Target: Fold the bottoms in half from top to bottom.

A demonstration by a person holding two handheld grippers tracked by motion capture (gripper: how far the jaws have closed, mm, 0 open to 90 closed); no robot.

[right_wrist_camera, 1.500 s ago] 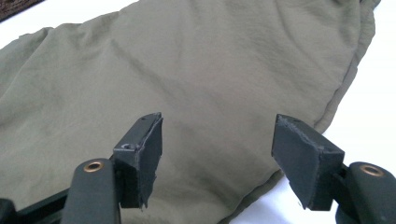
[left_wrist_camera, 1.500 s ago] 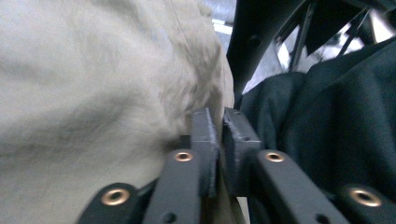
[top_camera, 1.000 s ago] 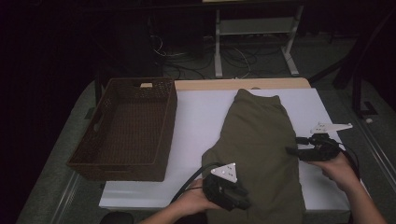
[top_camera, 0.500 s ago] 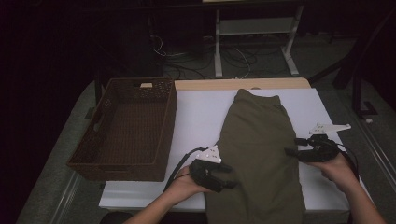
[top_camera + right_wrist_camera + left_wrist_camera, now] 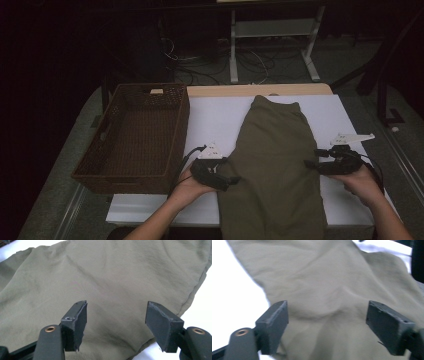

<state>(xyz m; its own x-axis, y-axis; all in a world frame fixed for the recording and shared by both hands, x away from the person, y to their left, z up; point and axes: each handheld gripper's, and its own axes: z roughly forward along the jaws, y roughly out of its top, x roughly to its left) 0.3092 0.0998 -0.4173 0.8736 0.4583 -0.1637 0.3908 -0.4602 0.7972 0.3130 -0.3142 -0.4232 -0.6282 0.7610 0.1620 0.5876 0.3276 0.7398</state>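
Garment (image 5: 277, 165) long axis runs away from person; left gripper (image 5: 231, 181) and right gripper (image 5: 311, 164) flank it mid-length, jaws wide, empty.

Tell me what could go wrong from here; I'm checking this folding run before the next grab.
1. Both the left gripper and the right gripper stand open over the olive cloth, nothing pinched; closing on mid-fabric rather than an edge may bunch it instead of folding it.
2. The cloth's near end hangs past the table edge, so an uneven pull might drag it off.
3. The left gripper works close to the wicker basket, which a wide sweep could bump.
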